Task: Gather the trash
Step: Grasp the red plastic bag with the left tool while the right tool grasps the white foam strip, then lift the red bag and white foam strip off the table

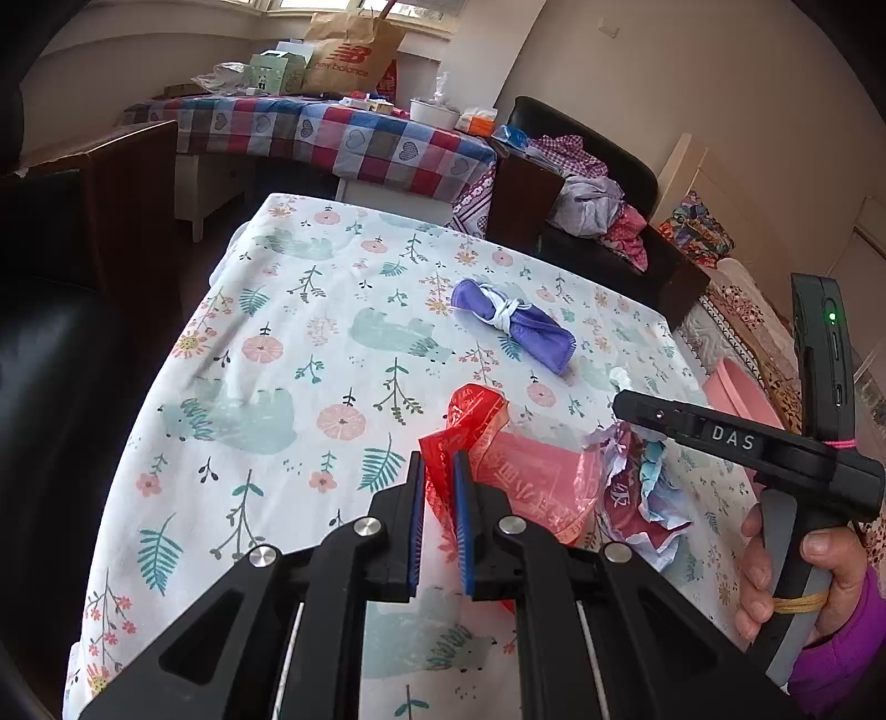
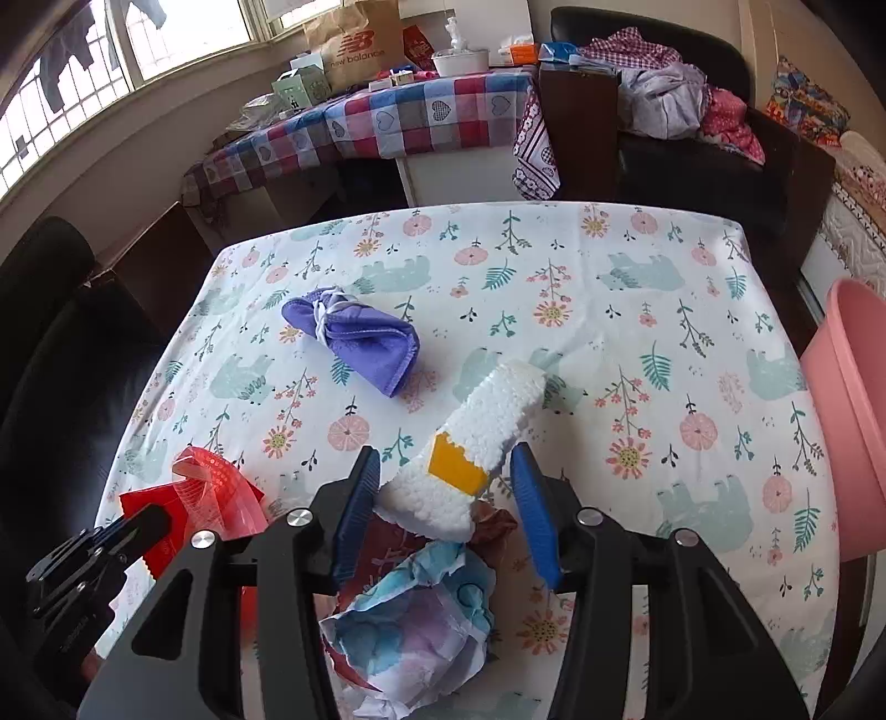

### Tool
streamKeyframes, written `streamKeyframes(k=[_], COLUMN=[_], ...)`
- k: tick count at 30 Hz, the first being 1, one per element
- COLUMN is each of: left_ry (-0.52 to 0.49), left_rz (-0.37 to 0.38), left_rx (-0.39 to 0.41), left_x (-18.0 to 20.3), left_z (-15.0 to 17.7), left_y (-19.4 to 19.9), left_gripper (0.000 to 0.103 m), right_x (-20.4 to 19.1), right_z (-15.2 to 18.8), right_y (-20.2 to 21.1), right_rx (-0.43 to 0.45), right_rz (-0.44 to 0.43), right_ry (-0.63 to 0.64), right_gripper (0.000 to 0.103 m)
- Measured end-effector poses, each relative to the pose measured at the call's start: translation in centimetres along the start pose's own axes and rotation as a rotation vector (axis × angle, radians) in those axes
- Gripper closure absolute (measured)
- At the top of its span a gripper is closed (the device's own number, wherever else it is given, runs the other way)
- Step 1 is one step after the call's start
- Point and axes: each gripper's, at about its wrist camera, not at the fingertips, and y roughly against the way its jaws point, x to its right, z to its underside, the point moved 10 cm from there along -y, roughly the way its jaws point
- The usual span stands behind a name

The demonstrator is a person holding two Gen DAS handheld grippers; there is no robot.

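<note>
Left tongs (image 1: 438, 482): jaws nearly together, blue pads clamped on a red plastic bag (image 1: 498, 471). The bag's crinkled upper edge stands up between the pads; the rest lies slack on the table (image 1: 266, 454), which carries a floral cloth.

Right tongs (image 2: 446, 487): jaws parted, with a white foam block (image 2: 476, 443) between them. A yellow patch sits on the block's near half. The left pad sits at the block's near corner; the right pad stands just clear of it. Firm contact cannot be confirmed. The block slants away from the tongs, its near end lying over crumpled paper (image 2: 415, 626).

The crumpled paper, printed blue, pink and dark red, lies directly under the right tongs and just right of the red bag. In the left wrist view a hand (image 1: 797, 581) in a purple sleeve holds the right tool's handle above this paper.

Farther out, mid-table: a purple cloth roll (image 2: 354, 338) tied with a white string, apart from the other items.

Right table edge: a pink bin (image 2: 853, 421), just beside the table.

Beyond the table: a second table under a checked cloth (image 2: 398, 122), carrying a brown paper bag (image 2: 360, 44) and boxes. A dark armchair (image 2: 720, 149) with heaped clothes stands to its right.
</note>
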Motion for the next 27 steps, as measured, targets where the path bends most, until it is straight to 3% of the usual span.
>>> streamKeyframes(k=[7,18,27], left_ry=[0.001,-0.047,-0.106], left_rz=[-0.006,0.013,0.031], left_rx=[-0.002,0.026,0.05], left_x=[0.0,1.9,4.2], left_z=[0.0,-0.9,-1.2], left_y=[-0.1,0.9,1.6], left_gripper=[0.094,0.094,0.099], right_x=[1.8,6.0,7.8], right_z=[1.0,-0.1,3.4], right_y=[1.3,5.8,4.9], right_rx=[0.008,0.108,0.018], right_rz=[-0.021,0.05,0.07], right_ry=[-0.035,0.018,0.069], right_gripper=[0.055,0.056,0.056])
